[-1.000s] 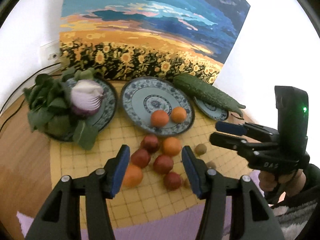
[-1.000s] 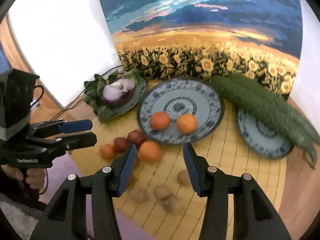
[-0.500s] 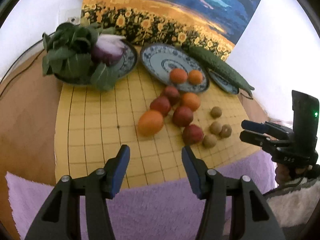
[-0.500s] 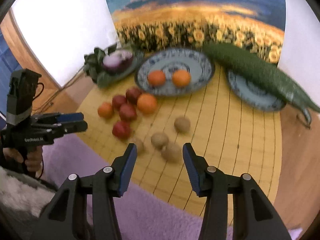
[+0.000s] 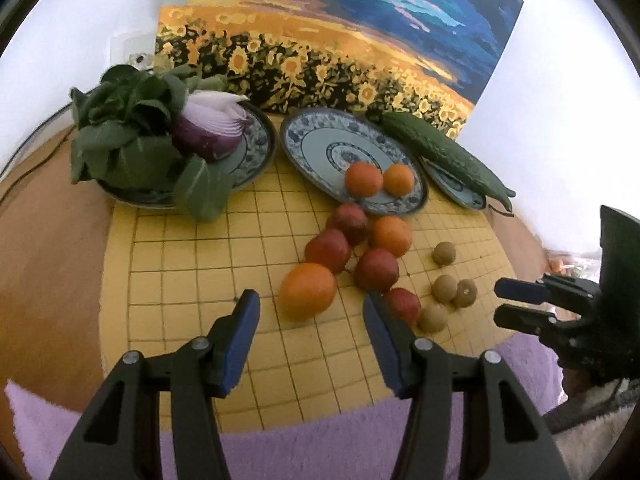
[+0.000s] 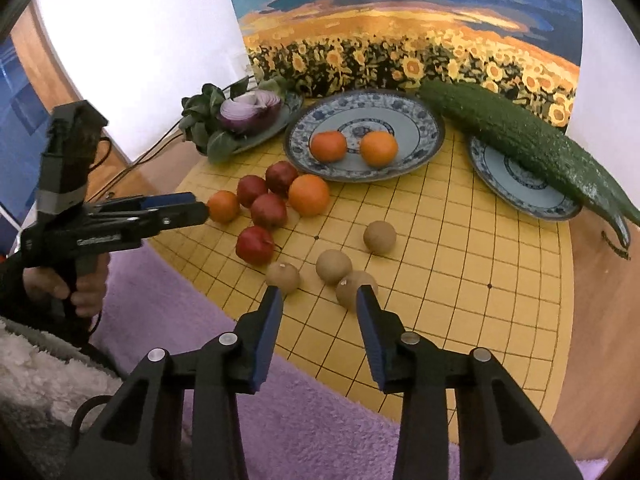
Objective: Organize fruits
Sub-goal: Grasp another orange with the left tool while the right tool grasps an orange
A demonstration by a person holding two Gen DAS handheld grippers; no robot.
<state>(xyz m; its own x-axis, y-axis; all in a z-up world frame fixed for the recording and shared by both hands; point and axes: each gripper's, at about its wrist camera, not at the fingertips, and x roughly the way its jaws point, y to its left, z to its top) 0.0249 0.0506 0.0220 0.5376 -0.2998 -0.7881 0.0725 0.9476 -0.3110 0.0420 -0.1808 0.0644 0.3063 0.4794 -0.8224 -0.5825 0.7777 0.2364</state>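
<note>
Two oranges (image 5: 364,179) lie on the middle blue-patterned plate (image 5: 320,148). On the yellow grid mat (image 5: 180,264) lie more oranges (image 5: 307,290), several red fruits (image 5: 329,250) and several small brown fruits (image 5: 444,288). My left gripper (image 5: 310,320) is open and empty, just in front of the near orange. My right gripper (image 6: 318,306) is open and empty, close behind the brown fruits (image 6: 333,266). Each gripper also shows in the other view: right (image 5: 520,304), left (image 6: 192,208).
A left plate (image 5: 256,148) holds leafy greens (image 5: 128,136) and a cut red onion (image 5: 212,132). A right plate (image 6: 520,184) holds a long cucumber (image 6: 520,140). A sunflower painting (image 5: 320,40) stands behind. A purple towel (image 6: 320,420) lies under the mat's near edge.
Both grippers pulled back from the plates, then came forward again toward the loose fruit; the left now sits by the near orange, the right by the brown fruits. Both stayed open.
</note>
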